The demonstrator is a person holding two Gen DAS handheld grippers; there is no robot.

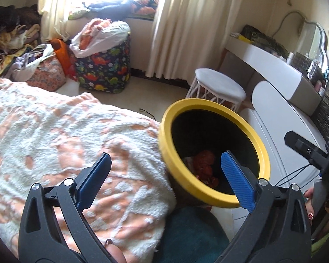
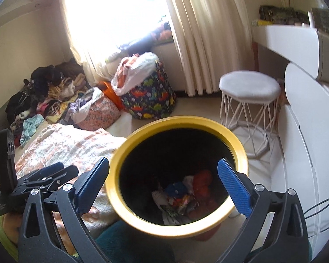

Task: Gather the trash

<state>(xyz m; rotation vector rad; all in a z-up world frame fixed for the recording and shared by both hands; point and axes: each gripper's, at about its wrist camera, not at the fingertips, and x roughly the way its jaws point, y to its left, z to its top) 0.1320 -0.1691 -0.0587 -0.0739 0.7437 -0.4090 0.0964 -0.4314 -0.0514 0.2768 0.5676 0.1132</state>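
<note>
Both tools, left and right, hang spread and empty over the bin. Trash lies inside at 6 o'clock, likely just dropped; the bin stands beside the bed for easy reach.

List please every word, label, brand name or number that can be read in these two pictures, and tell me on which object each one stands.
"DAS": white letters on the black body of the right gripper, at the right edge of the left wrist view; the word is cut off there.
Small pale print on the black body of the left gripper, in the right wrist view: too blurred to read.
The yellow-rimmed bin, the dinosaur-print basket and the stool carry no readable text.
</note>
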